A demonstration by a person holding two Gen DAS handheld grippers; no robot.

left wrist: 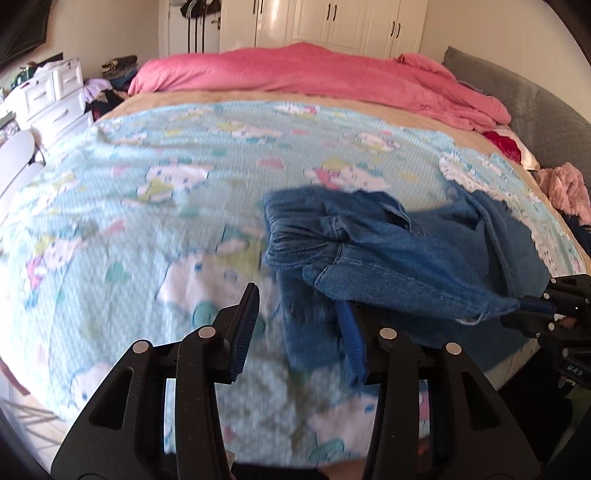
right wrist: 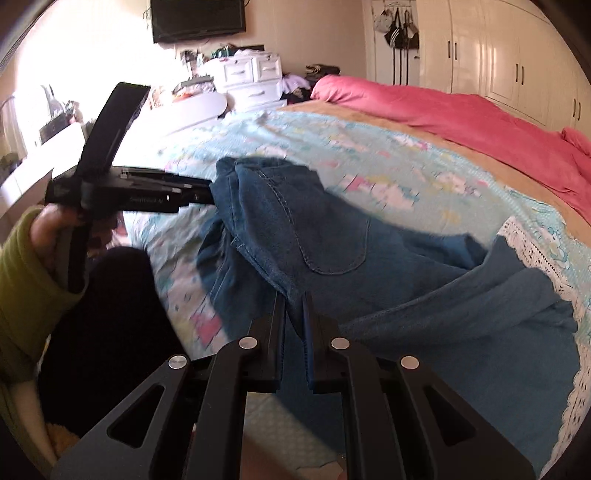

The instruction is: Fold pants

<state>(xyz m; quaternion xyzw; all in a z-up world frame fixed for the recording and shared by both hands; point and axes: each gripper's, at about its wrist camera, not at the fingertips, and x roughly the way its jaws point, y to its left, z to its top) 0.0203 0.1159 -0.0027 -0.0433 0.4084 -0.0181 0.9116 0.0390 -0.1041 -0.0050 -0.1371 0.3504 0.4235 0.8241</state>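
Pinched a fold of the pants (right wrist: pixel 314 221) in the right gripper (right wrist: pixel 294 317), with jaws shut tight on the denim right at the lens. Carried the cloth lifted and bunched rather than flat, with a back pocket facing up and the rest trailing to the right over the lace edge of the blue patterned bedspread (left wrist: pixel 147 166).

Kept the left gripper (left wrist: pixel 298 297) parted, with nothing pressed between its pads; showed only blurred denim beyond the gap and the waistband just past the right-hand finger. From the right wrist view, met the bunched waistband edge with the tip of that gripper, held by a hand (right wrist: pixel 48 225) in a green sleeve (right wrist: pixel 22 288). Could not tell there whether it touched the cloth or merely came beside it.

Judged as the laying-out step: picked up but not spread, with no fold made yet. Called next for a second hold by the left gripper on the waistband, well apart from the right one, then a pull apart and a lowering onto the bedspread so both legs lie straight.

Farther back, showed a pink duvet (left wrist: pixel 295 70) heaped across the head of the bed, and white wardrobe doors (left wrist: pixel 343 22) behind.
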